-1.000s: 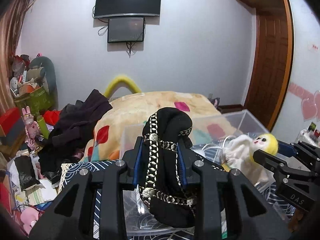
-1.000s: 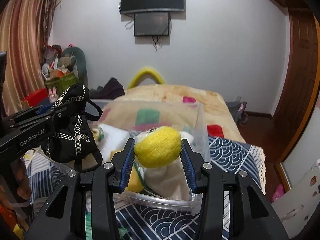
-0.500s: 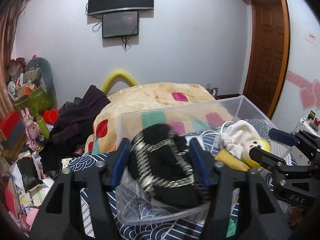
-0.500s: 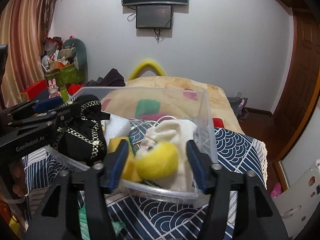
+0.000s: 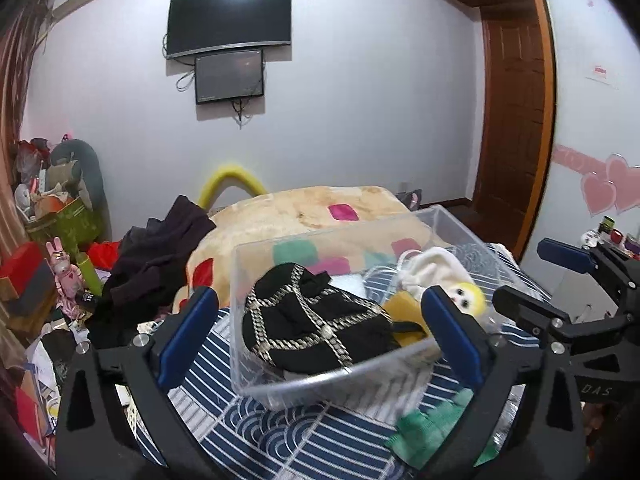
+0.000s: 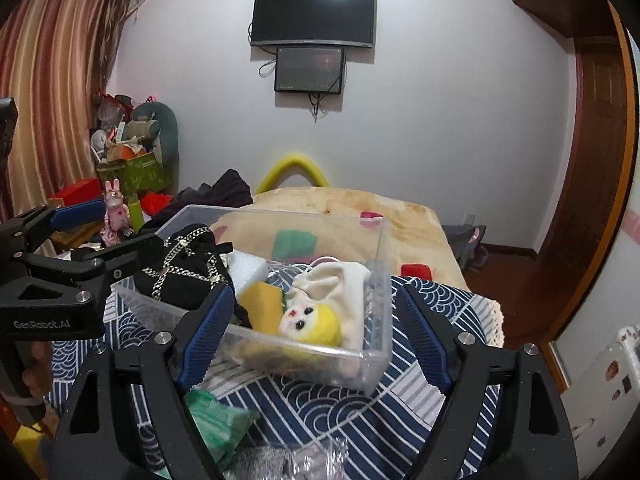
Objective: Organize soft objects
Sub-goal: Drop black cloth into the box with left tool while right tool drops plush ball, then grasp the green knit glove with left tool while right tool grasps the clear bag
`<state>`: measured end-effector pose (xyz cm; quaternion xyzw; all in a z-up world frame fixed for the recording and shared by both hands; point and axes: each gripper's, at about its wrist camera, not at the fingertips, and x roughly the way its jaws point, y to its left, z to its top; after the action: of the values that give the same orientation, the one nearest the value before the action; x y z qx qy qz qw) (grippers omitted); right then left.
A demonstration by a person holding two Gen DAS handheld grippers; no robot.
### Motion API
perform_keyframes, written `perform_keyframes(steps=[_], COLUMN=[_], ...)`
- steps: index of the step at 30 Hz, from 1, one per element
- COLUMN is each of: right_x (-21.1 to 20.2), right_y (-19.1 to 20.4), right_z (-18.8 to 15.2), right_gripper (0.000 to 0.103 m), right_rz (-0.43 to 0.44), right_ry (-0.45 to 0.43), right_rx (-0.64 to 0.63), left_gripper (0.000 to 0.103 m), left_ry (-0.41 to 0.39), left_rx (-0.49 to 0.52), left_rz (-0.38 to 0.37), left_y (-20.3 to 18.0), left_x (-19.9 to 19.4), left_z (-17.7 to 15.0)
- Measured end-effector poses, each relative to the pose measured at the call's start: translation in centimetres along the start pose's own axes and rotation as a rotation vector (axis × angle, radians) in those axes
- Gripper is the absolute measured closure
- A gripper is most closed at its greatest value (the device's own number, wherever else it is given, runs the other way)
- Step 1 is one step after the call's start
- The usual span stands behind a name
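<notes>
A clear plastic bin point(image 5: 340, 376) point(image 6: 376, 264) stands on a blue wave-patterned cloth point(image 6: 400, 412). In it lie a black chain-trimmed soft bag point(image 5: 316, 324) point(image 6: 188, 268), a doll with yellow hair and white dress point(image 6: 316, 316) point(image 5: 464, 294), a yellow sponge point(image 6: 262, 300) and white foam point(image 6: 248, 266). My left gripper point(image 5: 320, 340) is open and empty, just before the bin. My right gripper point(image 6: 316, 344) is open and empty, before the bin's near wall. A green soft item point(image 6: 216, 420) point(image 5: 432, 428) lies on the cloth in front.
A bed with a beige patterned blanket point(image 5: 320, 212) lies behind the bin, dark clothes point(image 5: 156, 264) heaped at its left. Cluttered boxes and toys point(image 5: 52, 232) stand far left. A wooden door point(image 5: 512, 128) is at right. A crinkled clear wrapper point(image 6: 320, 460) lies near.
Both grippers opened wide and pulled back. The black bag and the yellow-haired doll were let go and now lie in the bin.
</notes>
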<state>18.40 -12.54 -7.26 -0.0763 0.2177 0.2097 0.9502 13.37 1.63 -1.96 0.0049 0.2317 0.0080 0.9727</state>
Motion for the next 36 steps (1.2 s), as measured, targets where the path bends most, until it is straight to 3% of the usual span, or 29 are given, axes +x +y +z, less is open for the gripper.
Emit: perform_keyframes(steps=[7,16,22,26,28,30,33,36], right_x=[-1.3,-1.3,-1.4,-1.5,-1.4,-1.2,-1.0,-0.9], right_y=[-0.1,-0.1,-0.4,-0.6,-0.5,-0.5,-0.1,0.7], right_z=[-1.5,-4.7,-6.7,-7.7,-8.0,-8.5,-8.9,-9.1], right_gripper=[0.022,0.022,0.022,0.022,0.022,0.022,0.022,0.022], right_rz=[-0.019,-0.031,-0.029,-0.021,-0.018,-0.012,0.008,0.037], right_ry=[0.003,0.085,0.141,0.170,0.181,0.196,0.213,0.222], right_rx=[-0.009,-0.012,0.000,0.010,0.010,0.010,0.015,-0.002], left_gripper=[0.000,0.000,0.000,0.000,0.006,0.026,0.042,0.060], left_ry=[0.030,0.171,0.279,0.305,0.302,0.303,0.334,0.324], left_rx=[0.019,0.039,-0.008,-0.021,-0.026,-0.040,-0.067,-0.066], left_rz=[-0.055,-0.130,-0.197,-0.211,-0.217,-0.237,-0.314,-0.345], left_y=[-1.2,-3.4,-3.8,-4.1,-4.1,-4.0,-3.7,-3.7], left_x=[-1.5,-0.2,1.2,1.8,1.8,1.9,2.3,1.9], left_z=[-1.4,-5.5,-8.2,-9.5,-9.9,-10.2,-10.8,-11.0])
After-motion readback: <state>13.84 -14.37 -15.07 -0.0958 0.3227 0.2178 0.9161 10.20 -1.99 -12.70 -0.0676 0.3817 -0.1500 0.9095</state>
